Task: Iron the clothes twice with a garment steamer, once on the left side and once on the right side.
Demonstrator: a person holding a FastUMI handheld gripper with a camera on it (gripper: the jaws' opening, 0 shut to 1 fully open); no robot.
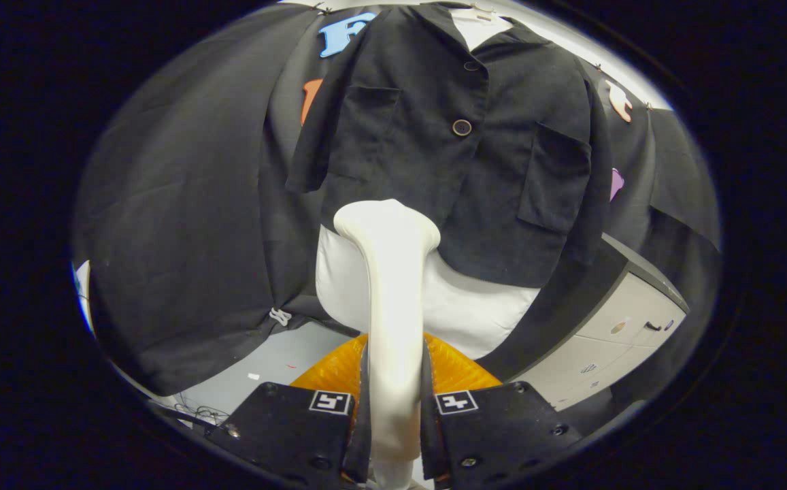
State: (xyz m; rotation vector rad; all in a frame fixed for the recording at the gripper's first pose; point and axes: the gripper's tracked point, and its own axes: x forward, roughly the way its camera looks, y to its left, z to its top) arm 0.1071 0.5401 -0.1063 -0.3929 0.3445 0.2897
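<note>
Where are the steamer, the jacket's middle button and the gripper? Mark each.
steamer (393, 299), gripper view, on its handle shaft.
middle button (462, 127), gripper view, on the button's face.
gripper (393, 398), gripper view, midway between the fingertips, shut on the steamer.

The hand-held gripper (393, 401) points forward and slightly upward, both fingers (359, 408) clamped tight against the steamer handle (393, 327) between them.
</note>
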